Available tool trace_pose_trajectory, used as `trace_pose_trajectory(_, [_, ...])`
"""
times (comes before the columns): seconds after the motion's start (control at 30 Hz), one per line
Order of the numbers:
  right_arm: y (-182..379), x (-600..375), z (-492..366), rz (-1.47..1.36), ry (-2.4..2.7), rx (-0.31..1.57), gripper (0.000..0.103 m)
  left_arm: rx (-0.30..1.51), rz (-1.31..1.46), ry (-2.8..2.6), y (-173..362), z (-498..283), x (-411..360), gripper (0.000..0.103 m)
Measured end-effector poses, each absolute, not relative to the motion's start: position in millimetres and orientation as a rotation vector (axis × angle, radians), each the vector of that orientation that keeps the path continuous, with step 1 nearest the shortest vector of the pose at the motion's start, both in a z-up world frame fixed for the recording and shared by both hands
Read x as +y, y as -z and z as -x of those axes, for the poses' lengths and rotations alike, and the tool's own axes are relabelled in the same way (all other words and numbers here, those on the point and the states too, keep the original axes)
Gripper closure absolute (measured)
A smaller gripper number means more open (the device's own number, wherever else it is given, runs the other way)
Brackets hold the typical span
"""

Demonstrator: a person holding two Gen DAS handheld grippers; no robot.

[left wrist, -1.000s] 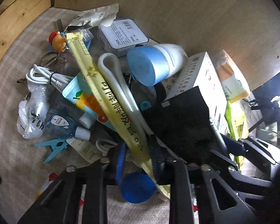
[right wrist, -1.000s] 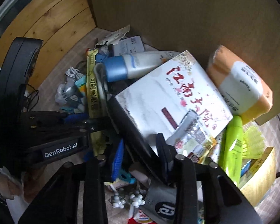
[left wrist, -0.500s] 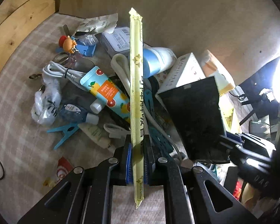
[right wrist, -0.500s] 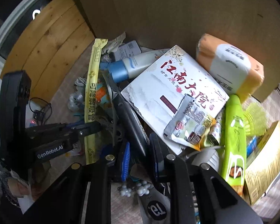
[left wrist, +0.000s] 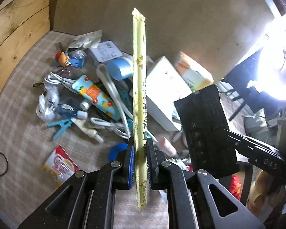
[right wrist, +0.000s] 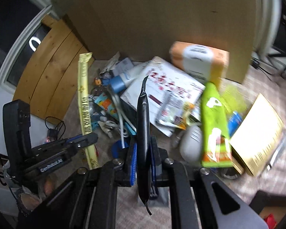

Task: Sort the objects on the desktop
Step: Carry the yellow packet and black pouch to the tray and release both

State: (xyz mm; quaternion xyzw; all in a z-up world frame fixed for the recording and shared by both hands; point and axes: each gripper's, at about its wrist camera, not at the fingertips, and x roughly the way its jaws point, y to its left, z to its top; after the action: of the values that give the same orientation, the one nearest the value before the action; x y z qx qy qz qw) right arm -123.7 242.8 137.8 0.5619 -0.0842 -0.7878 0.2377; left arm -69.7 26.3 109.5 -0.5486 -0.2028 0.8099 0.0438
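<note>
The long yellow sachet (left wrist: 139,103) stands pinched near its lower end in my left gripper (left wrist: 139,152), its long axis running straight out along my fingers (left wrist: 131,158) and up, with a short tail hanging back toward my wrist. My left fingers are drawn in narrow, pads flat on both faces of the strip. My right gripper (right wrist: 143,152) is likewise closed in tight on a flat black pouch (right wrist: 143,133), held edge-on, its long axis also pointing forward from the fingers. From my left side that pouch (left wrist: 206,133) shows its broad face just to the right of the sachet, and the two are apart.

Both packets hang clear above the heap of desktop objects (left wrist: 97,95) on the checked desk (left wrist: 24,137), which lies ahead of and below my fingers: a printed tube, white cables, a blue-capped bottle, a white box.

I judge both picks done and the sorting places still to be reached. With each strip reaching far beyond my fingers, the free tips will swing wide on any turn, so I would keep the two hands separated.
</note>
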Motion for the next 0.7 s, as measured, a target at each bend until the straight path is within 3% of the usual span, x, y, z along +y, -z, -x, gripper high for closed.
trace_pose_trajectory(0.23, [-148.0, 308.8, 82.7, -1.545, 2.268, -0.292, 0.091, -0.529, 1.639, -2.428, -122.4, 59.4, 66.0, 0.093])
trace_pose_trajectory(0.7, [-161.7, 499.5, -54.6, -1.639, 2.583, -0.503, 0.091, -0.309, 1.599, -2.138, -124.6, 15.7, 254.7, 0.093])
